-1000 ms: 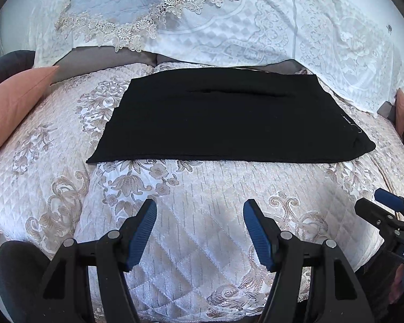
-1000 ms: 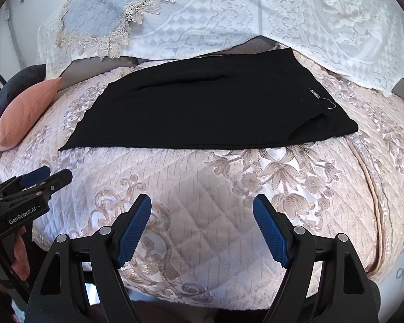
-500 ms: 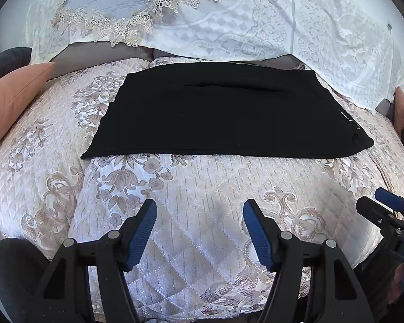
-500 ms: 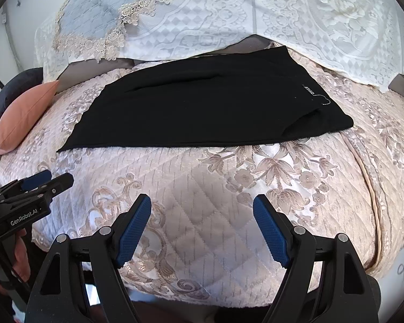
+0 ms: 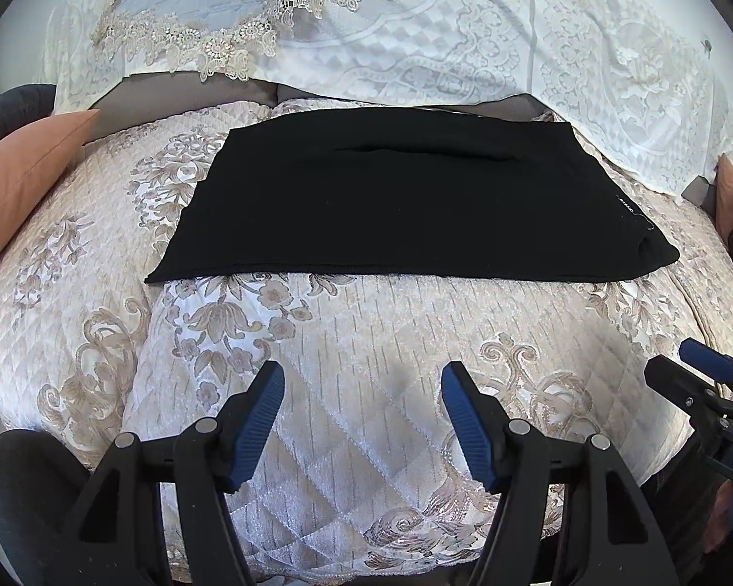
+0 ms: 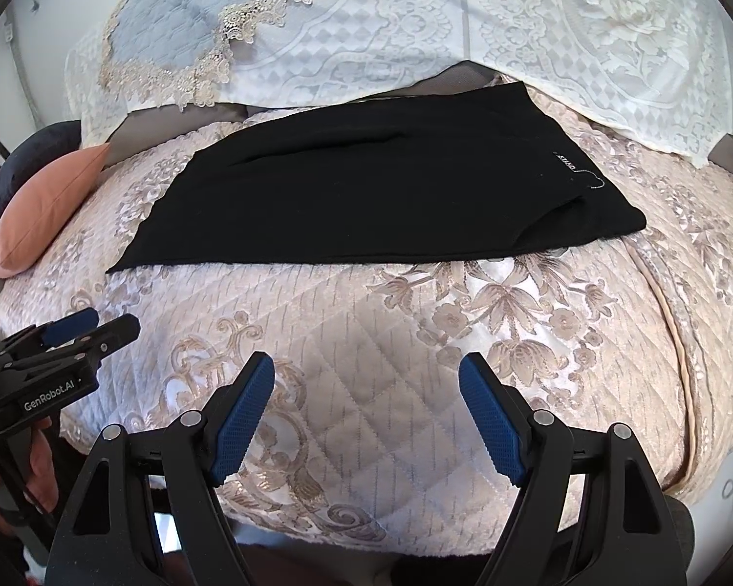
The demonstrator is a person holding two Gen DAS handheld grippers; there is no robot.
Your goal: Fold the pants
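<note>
Black pants lie flat as a wide folded rectangle across the quilted sofa seat, with a small white label near their right end. In the left wrist view my left gripper hovers open over the seat's front part, well short of the pants' near edge, nothing between its blue pads. My right gripper is open too, likewise in front of the pants and holding nothing. Each gripper shows in the other's view: the right one at the right edge, the left one at the left edge.
The seat is covered by a beige floral quilt. White lace covers drape the backrest. A salmon pillow lies at the left end, and another peeks in at the right. A hand holds the left gripper's handle.
Both grippers have pulled back a little and tilted, so the pants sit slightly higher and farther in both views. The pants have not moved and both grippers stay open.
</note>
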